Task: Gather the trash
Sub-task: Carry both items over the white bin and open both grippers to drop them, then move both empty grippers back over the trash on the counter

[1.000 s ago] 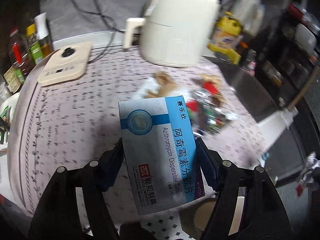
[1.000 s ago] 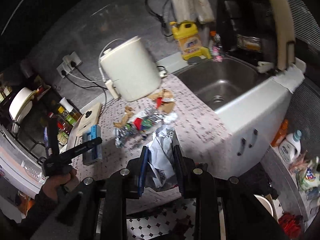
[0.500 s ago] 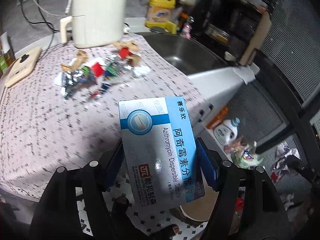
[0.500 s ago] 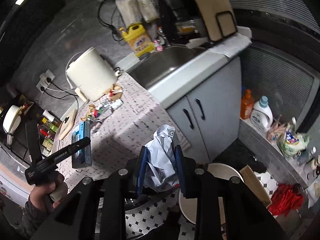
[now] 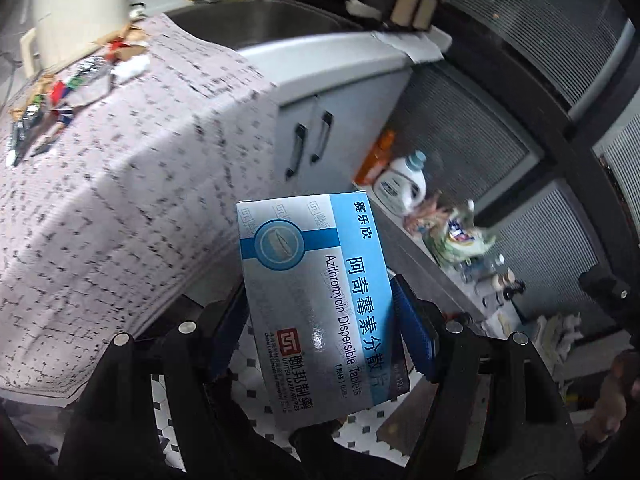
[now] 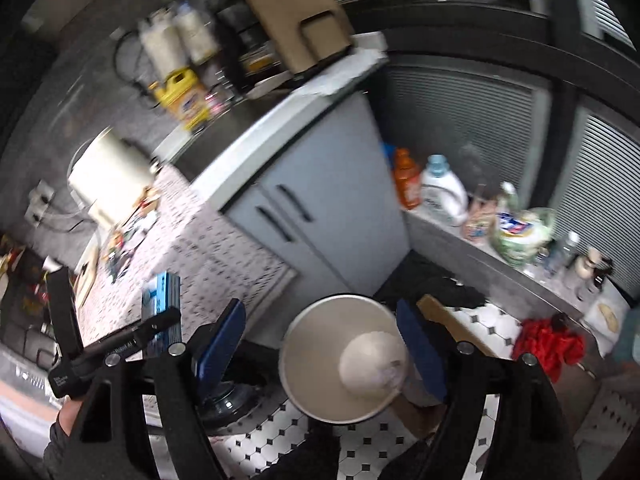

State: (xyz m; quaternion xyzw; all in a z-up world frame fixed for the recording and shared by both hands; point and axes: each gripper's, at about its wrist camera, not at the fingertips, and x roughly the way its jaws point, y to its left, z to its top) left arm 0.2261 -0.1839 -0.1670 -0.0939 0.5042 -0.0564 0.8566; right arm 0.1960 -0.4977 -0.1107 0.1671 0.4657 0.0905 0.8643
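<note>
Blurrily, left hand-held gripper clamped on medicine box, right hand-held gripper opening, empty, above bin.

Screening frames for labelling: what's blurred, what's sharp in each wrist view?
Left wrist: medicine box sharp with slight glare, tablecloth and bottles motion-smeared. Right wrist: bin and gripper fairly sharp, kettle and counter smeared; fisheye bends both edges.

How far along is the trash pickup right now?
Done: a crumpled white wad lies in the bin under the opening, empty right gripper. In hand: the left gripper holds the medicine box, not yet binned. Left: wrappers on the counter.
</note>
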